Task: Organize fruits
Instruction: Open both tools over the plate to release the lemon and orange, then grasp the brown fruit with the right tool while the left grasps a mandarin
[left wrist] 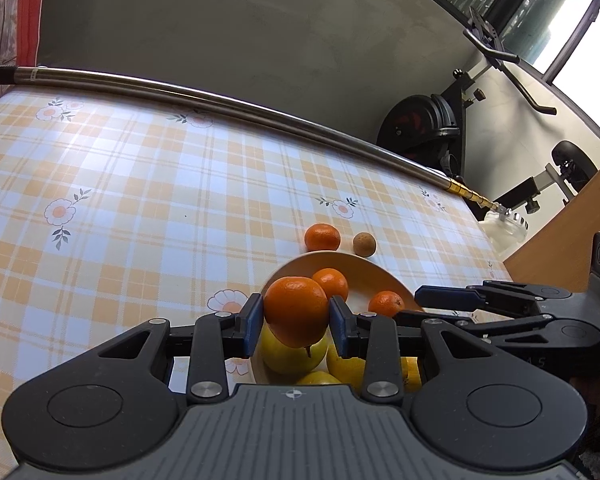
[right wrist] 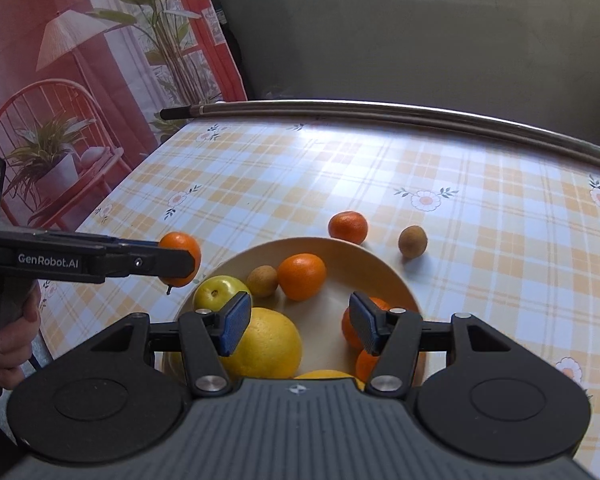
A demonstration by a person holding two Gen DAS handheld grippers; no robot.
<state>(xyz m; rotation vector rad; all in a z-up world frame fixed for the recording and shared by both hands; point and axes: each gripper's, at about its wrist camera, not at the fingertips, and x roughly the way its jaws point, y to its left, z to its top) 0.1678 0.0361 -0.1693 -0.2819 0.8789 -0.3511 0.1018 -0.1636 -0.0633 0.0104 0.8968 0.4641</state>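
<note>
Left tool [left wrist: 297, 319] around glossy orange mandarin [left wrist: 296, 311]

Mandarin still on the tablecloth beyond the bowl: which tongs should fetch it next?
Right. The right tongs are open and empty over the bowl, facing the mandarin. The left tongs already grip another mandarin.
</note>
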